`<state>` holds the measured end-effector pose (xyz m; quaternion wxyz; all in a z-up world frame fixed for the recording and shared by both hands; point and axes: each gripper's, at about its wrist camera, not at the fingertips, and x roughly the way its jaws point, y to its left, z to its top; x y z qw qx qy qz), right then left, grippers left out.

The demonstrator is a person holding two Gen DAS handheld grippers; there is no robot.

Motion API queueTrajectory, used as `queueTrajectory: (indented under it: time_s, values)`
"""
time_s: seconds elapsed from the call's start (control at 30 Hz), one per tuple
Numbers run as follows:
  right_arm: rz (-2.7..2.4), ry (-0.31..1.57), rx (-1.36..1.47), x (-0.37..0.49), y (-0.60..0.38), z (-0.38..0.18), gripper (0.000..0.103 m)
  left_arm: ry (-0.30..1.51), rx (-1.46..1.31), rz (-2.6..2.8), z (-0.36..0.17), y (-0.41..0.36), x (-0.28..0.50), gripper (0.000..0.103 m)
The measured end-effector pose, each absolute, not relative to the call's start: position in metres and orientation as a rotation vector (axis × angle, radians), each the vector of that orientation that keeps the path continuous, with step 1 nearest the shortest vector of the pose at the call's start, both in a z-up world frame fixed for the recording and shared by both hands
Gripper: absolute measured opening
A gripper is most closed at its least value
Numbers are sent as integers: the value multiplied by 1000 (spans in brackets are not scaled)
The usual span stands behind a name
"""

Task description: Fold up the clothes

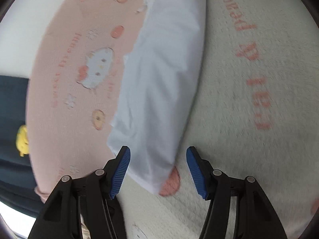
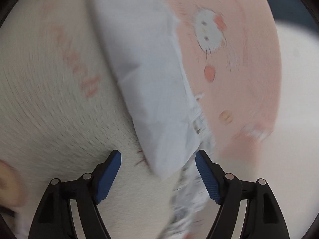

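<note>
Left wrist view: both the left gripper [image 1: 158, 169] and right gripper [image 2: 158, 174] gape over the white folded garment [image 1: 161, 83], gripping nothing.

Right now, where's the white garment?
The white garment lies as a long folded strip between the pink printed sheet and the cream fleece blanket. In both wrist views its near corner sits between open fingers, untouched.
</note>
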<state>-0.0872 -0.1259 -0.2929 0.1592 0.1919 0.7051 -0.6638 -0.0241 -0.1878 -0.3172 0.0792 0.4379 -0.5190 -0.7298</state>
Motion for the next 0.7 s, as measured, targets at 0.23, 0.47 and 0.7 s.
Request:
queueTrajectory:
  time_s: [0.23,0.47,0.7]
  values:
    - [-1851,2016,449,-98,-137,-292,77,-1535,1257,-2208,-316,-179,-54,61]
    - [-1797,2028,340,-106,-152,-296,77,-1606,1241,-2172,-319,-169,-73,62]
    - [-1860,2094,339,-124,-128,-302,77,-1641,1210,-2104,-324,-199,-49,68]
